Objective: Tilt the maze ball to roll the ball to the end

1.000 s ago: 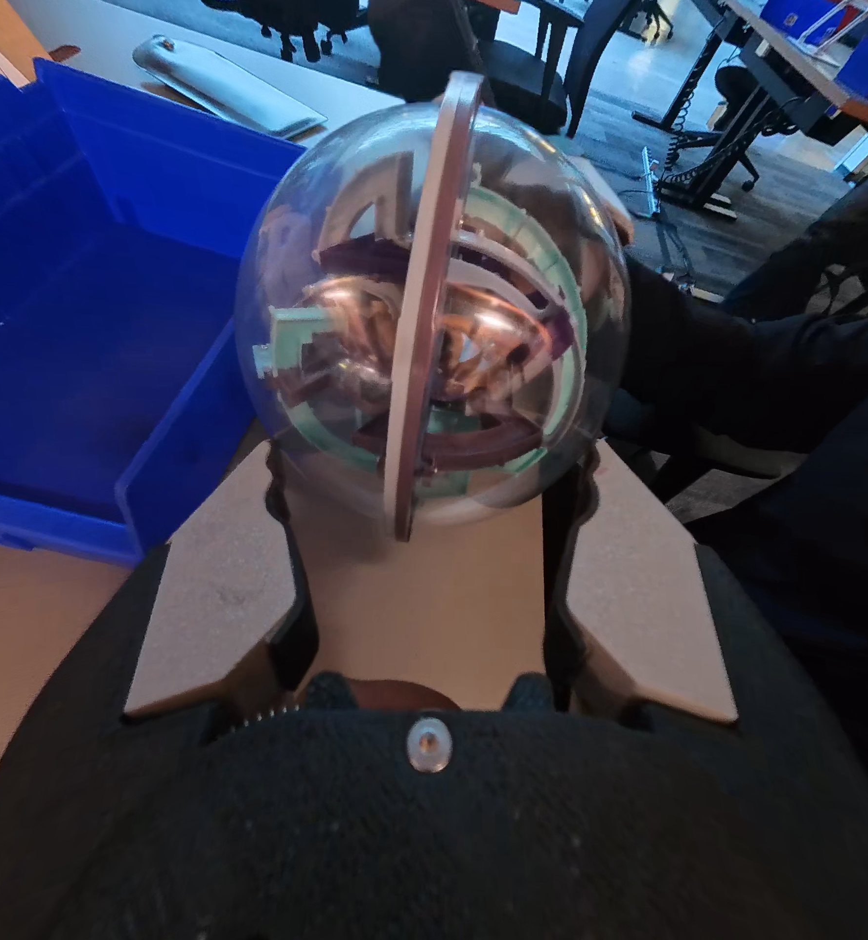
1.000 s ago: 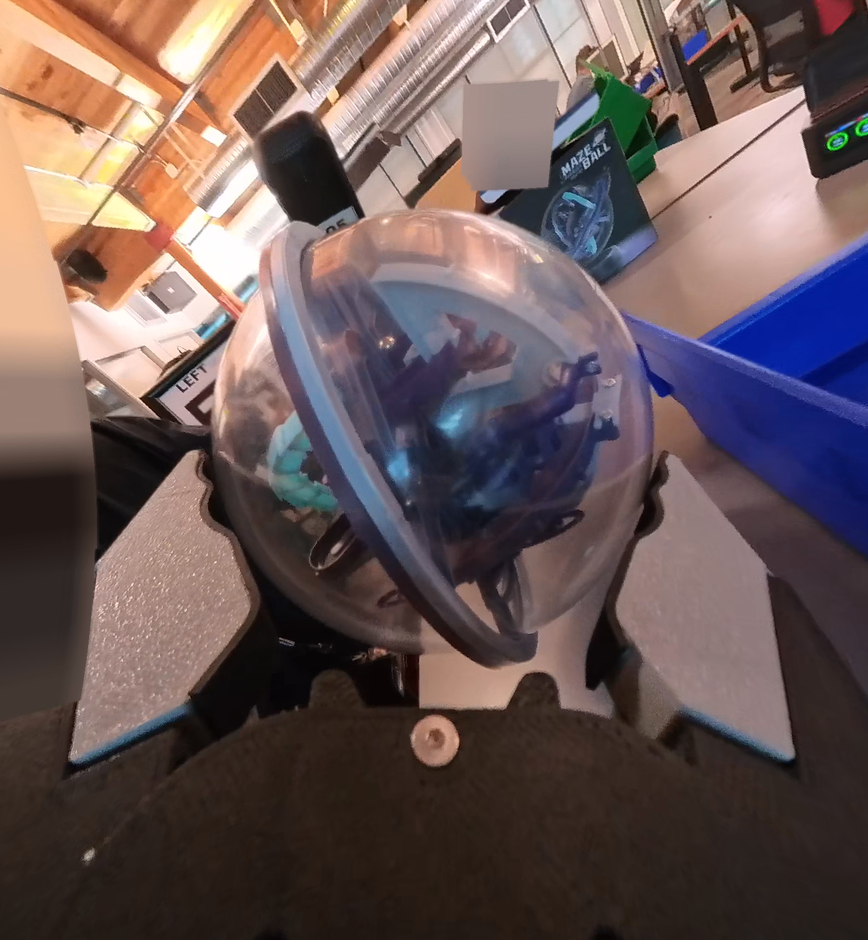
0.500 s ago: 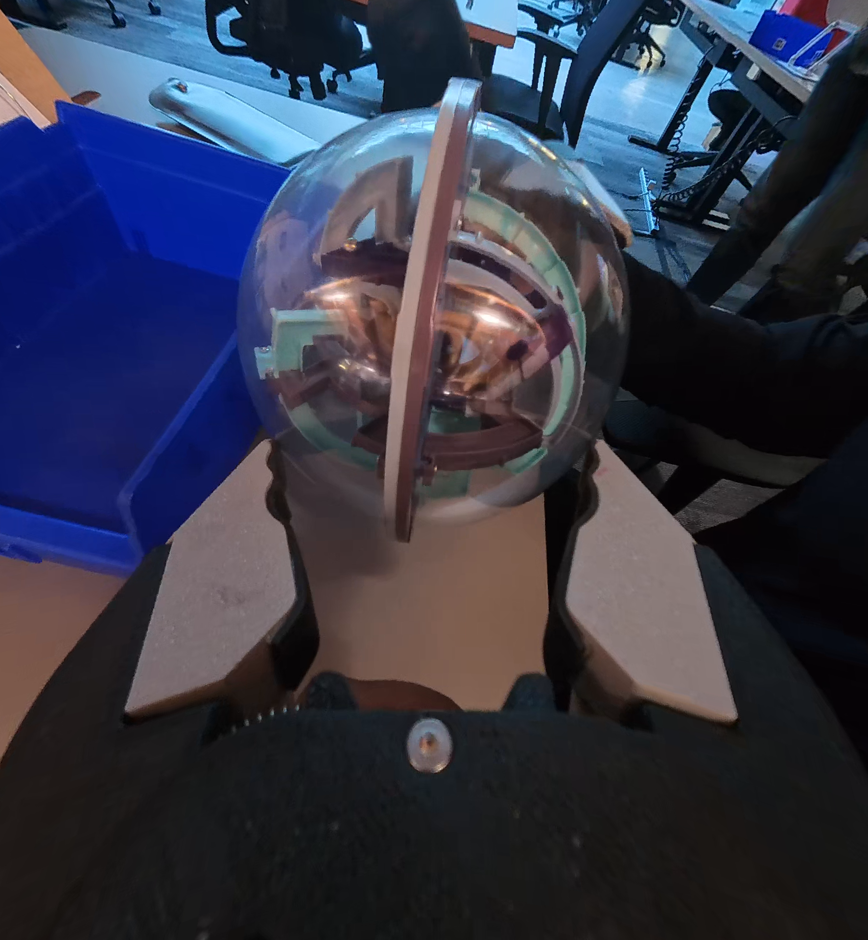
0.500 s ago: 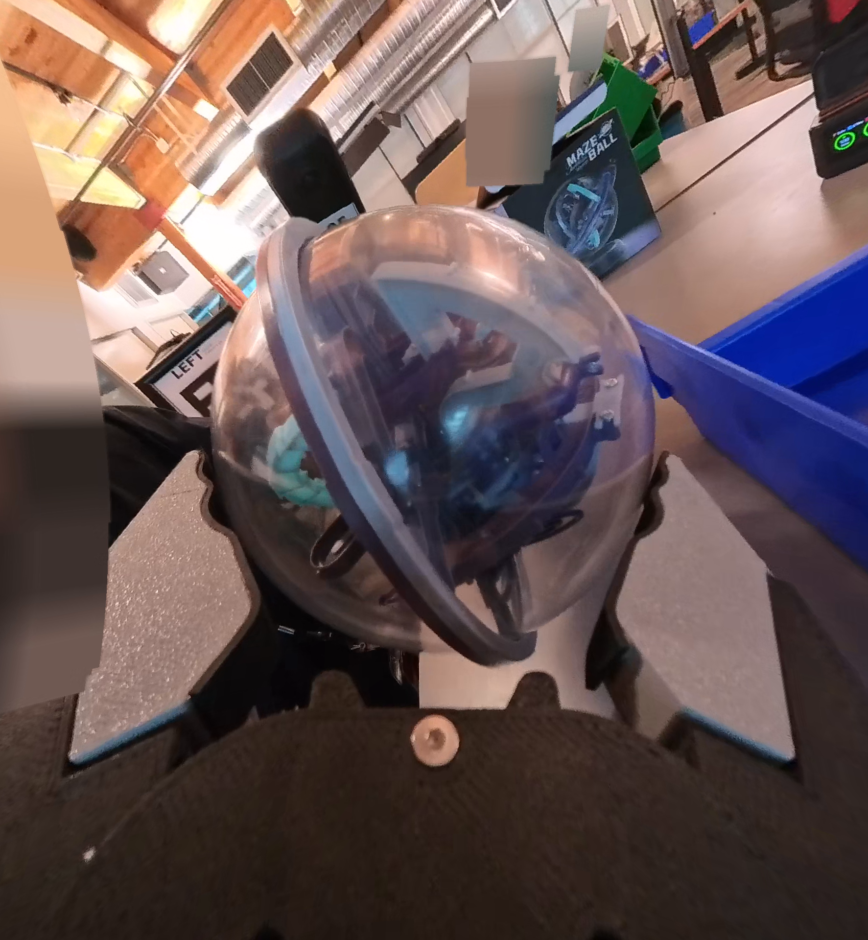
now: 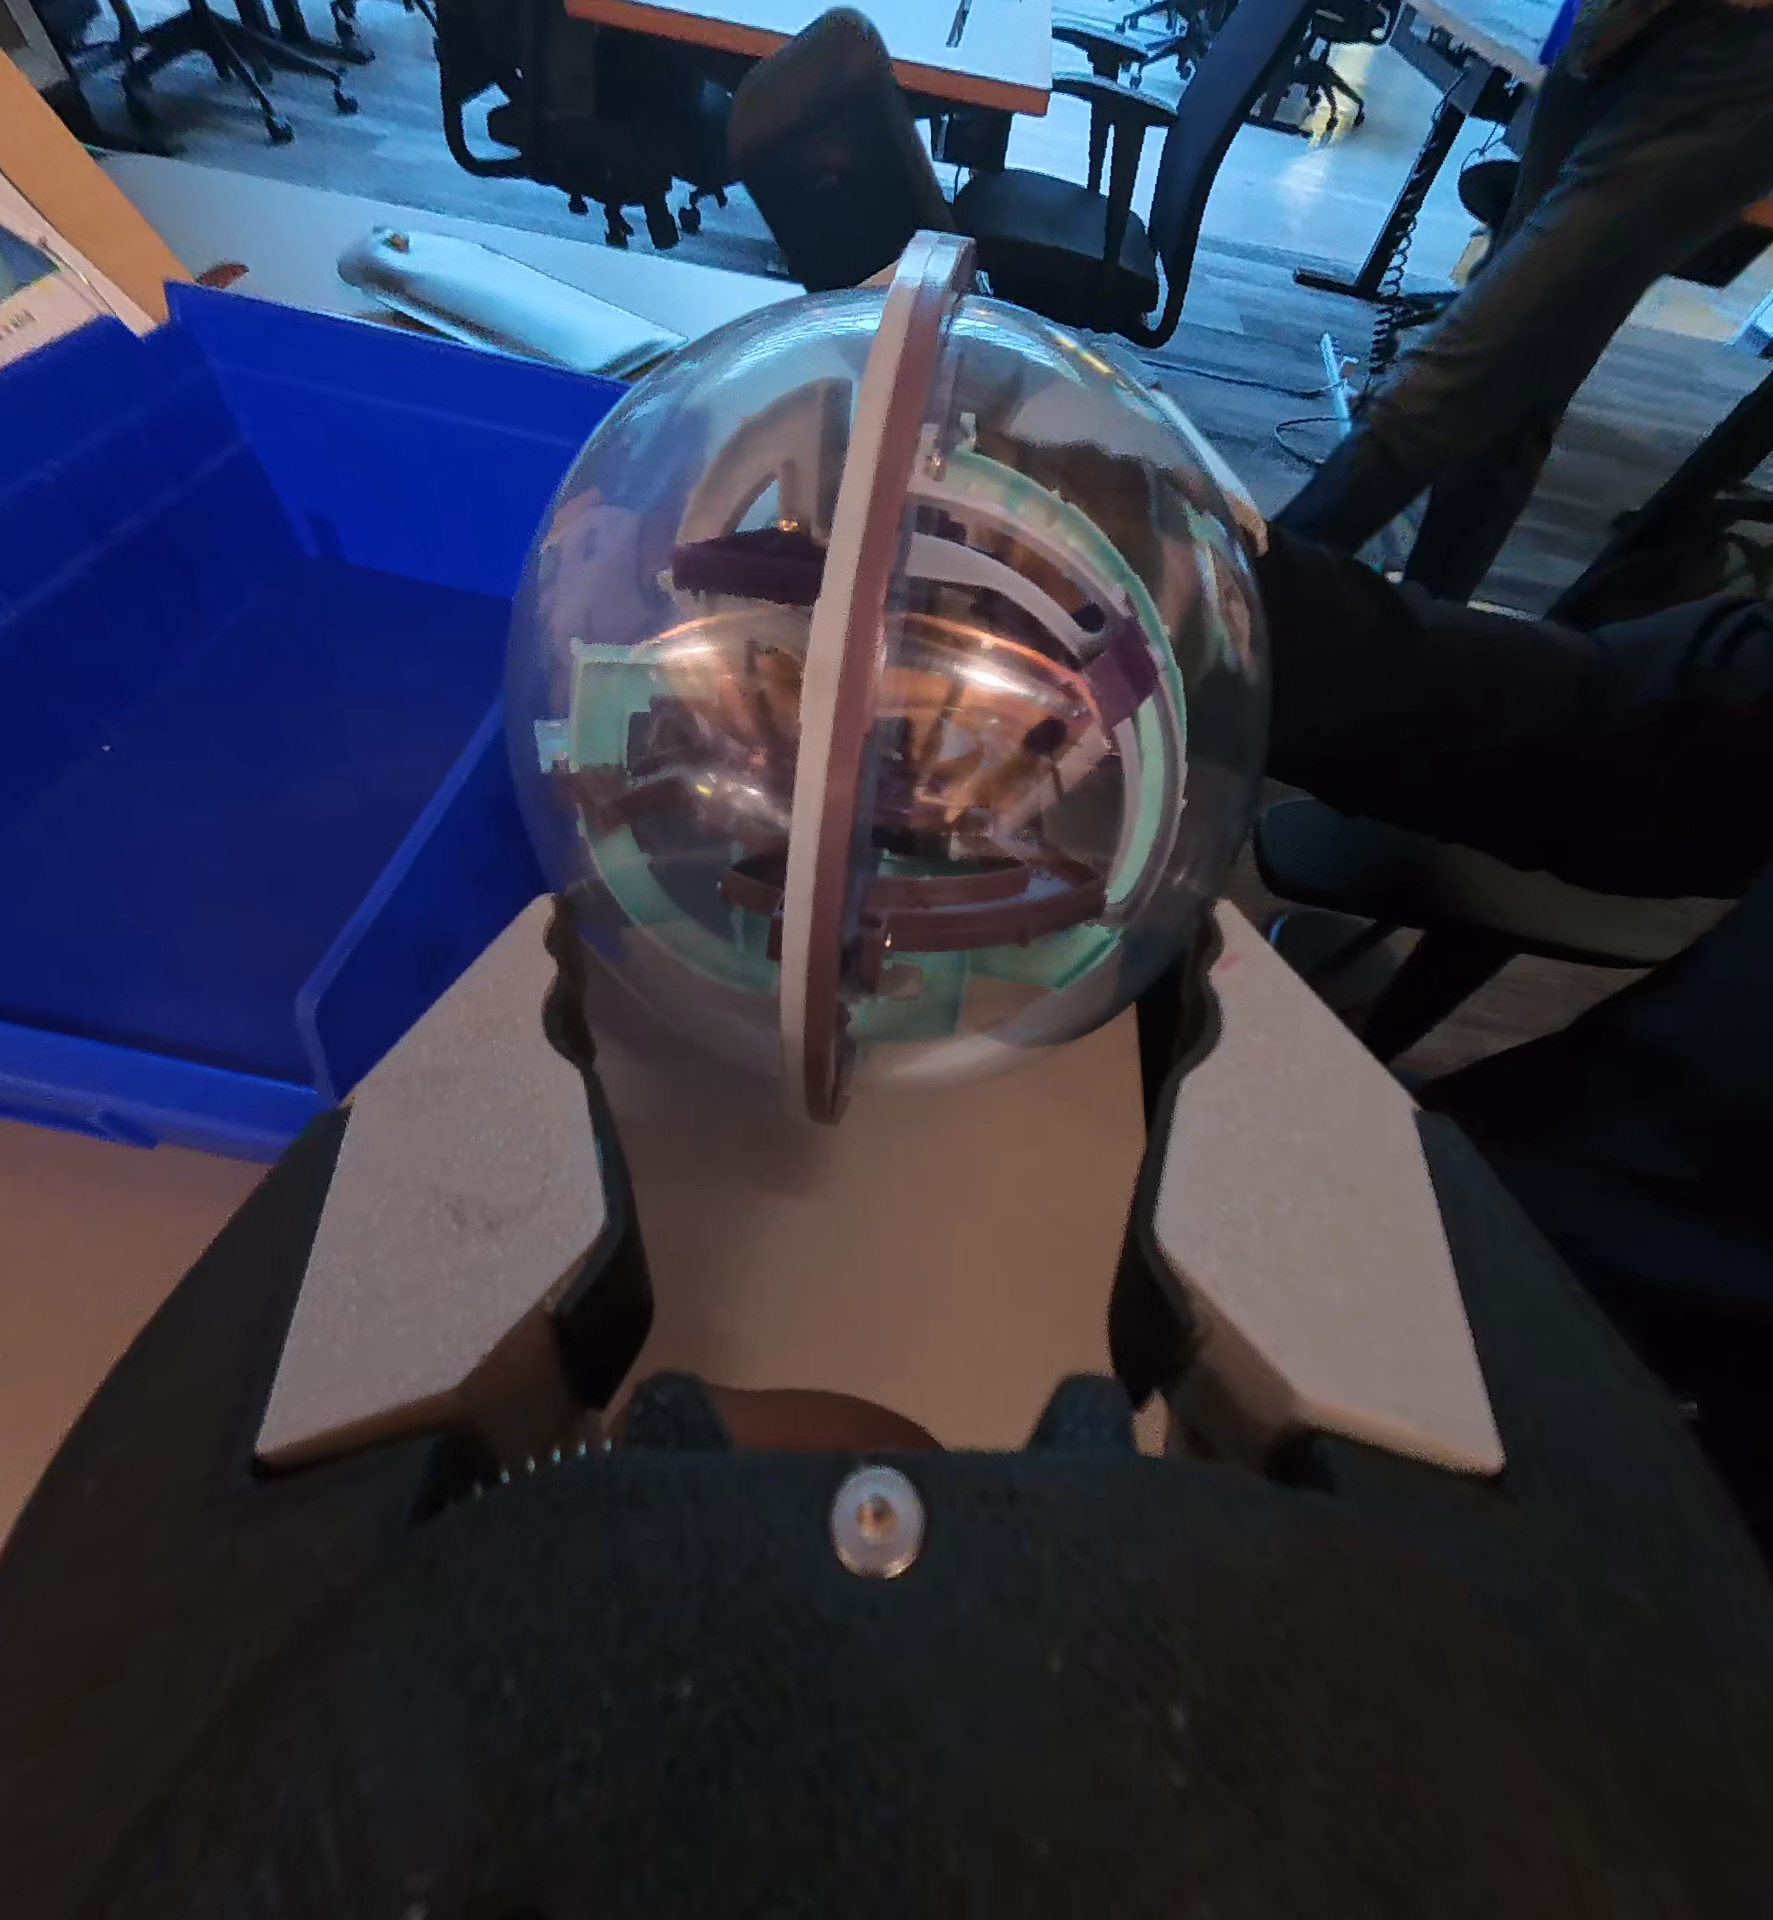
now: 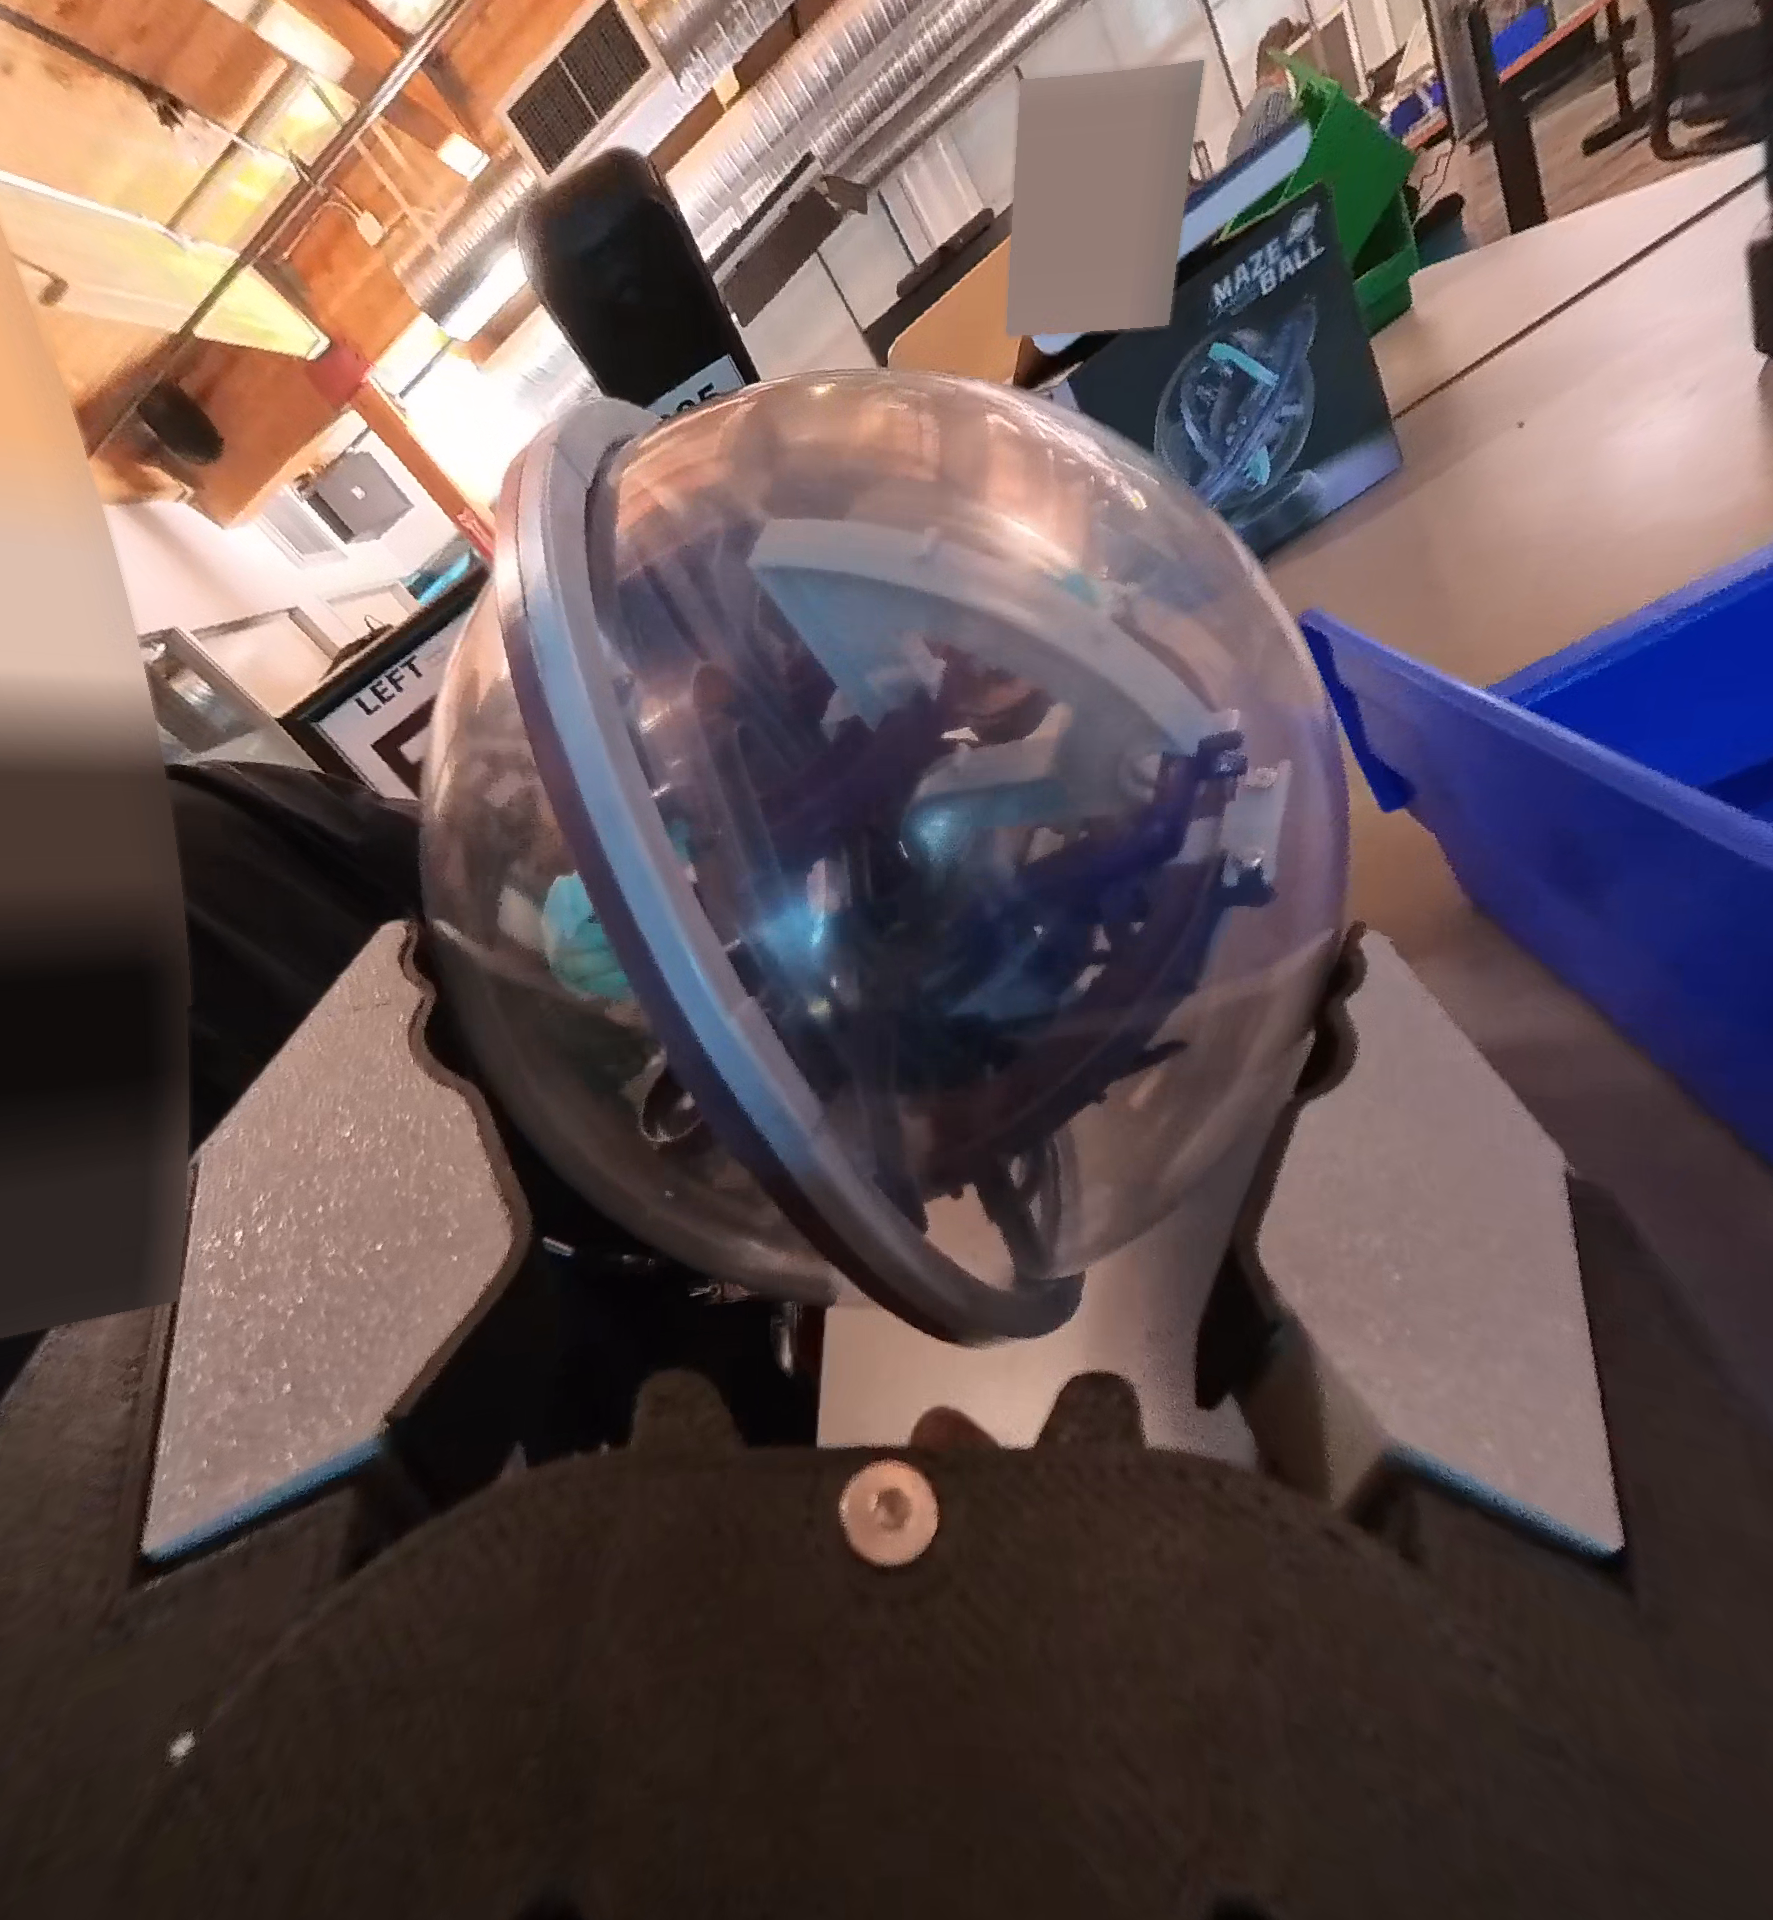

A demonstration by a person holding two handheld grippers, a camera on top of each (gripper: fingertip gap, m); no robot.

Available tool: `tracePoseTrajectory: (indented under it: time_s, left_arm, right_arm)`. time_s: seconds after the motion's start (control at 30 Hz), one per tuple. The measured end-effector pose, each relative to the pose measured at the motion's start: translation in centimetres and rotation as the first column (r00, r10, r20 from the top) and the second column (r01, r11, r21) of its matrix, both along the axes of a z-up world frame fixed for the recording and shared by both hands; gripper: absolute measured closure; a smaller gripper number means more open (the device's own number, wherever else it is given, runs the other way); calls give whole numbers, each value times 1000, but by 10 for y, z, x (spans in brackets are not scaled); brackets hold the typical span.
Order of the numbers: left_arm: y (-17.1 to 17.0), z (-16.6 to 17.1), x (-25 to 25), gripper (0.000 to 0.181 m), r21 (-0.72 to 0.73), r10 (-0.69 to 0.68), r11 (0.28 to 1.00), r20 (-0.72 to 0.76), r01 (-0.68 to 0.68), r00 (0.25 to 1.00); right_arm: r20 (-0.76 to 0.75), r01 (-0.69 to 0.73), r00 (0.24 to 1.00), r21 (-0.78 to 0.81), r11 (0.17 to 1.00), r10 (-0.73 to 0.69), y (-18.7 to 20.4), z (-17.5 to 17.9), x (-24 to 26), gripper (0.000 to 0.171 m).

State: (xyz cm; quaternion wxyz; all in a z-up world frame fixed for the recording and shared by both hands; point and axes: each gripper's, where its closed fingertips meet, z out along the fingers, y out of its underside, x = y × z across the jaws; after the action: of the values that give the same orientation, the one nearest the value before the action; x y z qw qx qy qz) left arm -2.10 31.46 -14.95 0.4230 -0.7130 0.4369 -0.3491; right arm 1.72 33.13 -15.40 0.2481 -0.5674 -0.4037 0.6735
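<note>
The maze ball [image 5: 1017, 665] is a clear plastic sphere with purple, white and teal tracks inside and a rim around its middle. It is held in the air between both grippers. My left gripper [image 5: 882, 935] is shut on its lower sides, the rim standing nearly upright. My right gripper [image 6: 882, 997] is shut on the same maze ball [image 6: 965, 831], where the rim runs on a slant. The small ball inside cannot be picked out. The left gripper's black body [image 6: 622, 291] shows behind the sphere in the right wrist view.
A blue plastic bin [image 5: 175, 727] stands on the wooden table [image 5: 51, 1299] left of the sphere; it also shows in the right wrist view [image 6: 1640, 831]. The dark maze ball box [image 6: 1266, 364] stands farther back. A dark sleeve [image 5: 1536, 727] lies right of the sphere. Office chairs stand beyond.
Both grippers keep their hold. The views have tilted upward a little, showing more of the room behind. The sphere sits the same way between the fingers.
</note>
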Motion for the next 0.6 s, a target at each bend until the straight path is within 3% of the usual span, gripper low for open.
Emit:
tracePoseTrajectory:
  time_s: [0.6]
  left_arm:
    - [-2, 24, -12, 69, 38, -38, 999, -28, 39, 999]
  right_arm:
    - [-114, 124, 986, 13, 992, -122, 1, 30, -12, 15]
